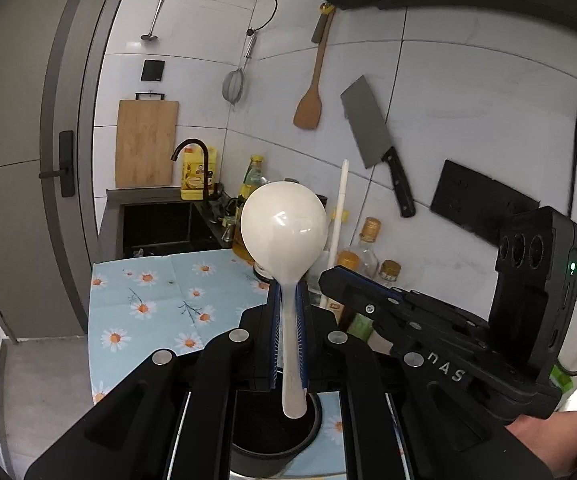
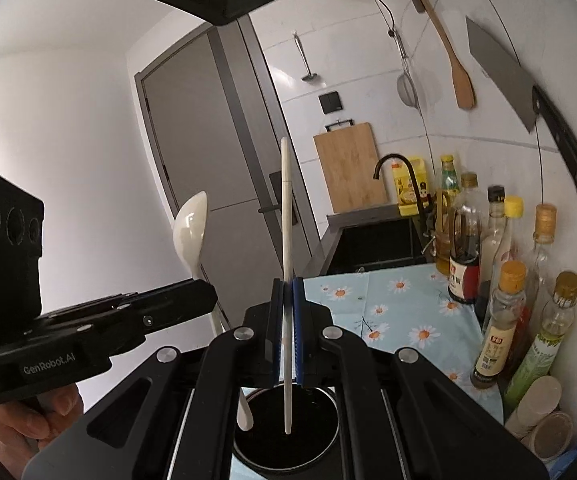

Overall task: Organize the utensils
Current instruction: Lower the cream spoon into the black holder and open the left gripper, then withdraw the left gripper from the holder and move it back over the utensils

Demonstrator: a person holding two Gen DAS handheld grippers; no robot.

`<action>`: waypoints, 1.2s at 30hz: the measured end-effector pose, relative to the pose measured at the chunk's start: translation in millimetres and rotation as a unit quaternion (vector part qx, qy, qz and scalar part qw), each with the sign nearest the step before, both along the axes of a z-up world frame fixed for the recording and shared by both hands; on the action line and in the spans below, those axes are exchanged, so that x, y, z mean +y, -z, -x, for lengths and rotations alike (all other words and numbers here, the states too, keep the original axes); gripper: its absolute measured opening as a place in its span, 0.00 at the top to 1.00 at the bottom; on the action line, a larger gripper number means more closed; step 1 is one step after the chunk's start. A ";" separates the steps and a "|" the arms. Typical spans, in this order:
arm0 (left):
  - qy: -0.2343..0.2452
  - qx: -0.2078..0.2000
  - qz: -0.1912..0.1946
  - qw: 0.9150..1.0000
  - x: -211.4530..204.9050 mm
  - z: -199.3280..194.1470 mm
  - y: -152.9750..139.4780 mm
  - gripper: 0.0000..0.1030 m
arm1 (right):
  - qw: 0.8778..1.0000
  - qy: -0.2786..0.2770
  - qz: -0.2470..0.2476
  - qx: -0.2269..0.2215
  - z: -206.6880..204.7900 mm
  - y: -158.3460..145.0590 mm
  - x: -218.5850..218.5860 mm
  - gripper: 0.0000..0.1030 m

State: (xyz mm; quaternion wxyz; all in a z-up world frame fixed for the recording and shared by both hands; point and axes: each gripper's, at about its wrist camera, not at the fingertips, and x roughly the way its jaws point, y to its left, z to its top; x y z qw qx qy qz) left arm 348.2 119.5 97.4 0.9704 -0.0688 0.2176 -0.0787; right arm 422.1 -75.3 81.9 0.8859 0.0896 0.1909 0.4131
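White spoon (image 1: 284, 232) clamped in left hand-held gripper (image 1: 288, 312) marked "GenRobot.AI"; right (image 2: 287, 320) pinches chopstick (image 2: 286, 216).

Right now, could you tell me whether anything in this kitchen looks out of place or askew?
The cleaver sits tilted on the wall, blade up and handle down, though that may just be how it is mounted. Otherwise nothing stands out: the spoon and chopstick are held upright over the black holder.

"GenRobot.AI" is printed in white on the left gripper (image 2: 208, 300). On the right gripper (image 1: 328, 280), only the letters "nAS" can be read. Bottle labels are too small to be read.
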 end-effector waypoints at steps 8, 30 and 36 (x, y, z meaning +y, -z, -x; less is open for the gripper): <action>-0.010 0.034 -0.006 0.999 6.4 -18.2 36.1 0.93 | 0.999 -0.013 0.004 0.035 -14.4 27.1 8.7 0.94; -0.038 0.095 0.021 0.995 12.4 -2.3 75.9 0.84 | 0.997 -0.012 0.025 0.078 2.4 43.2 4.0 0.83; -0.042 0.094 0.021 0.994 7.2 6.3 71.4 0.84 | 0.997 -0.013 0.025 0.076 10.6 38.2 -5.6 0.78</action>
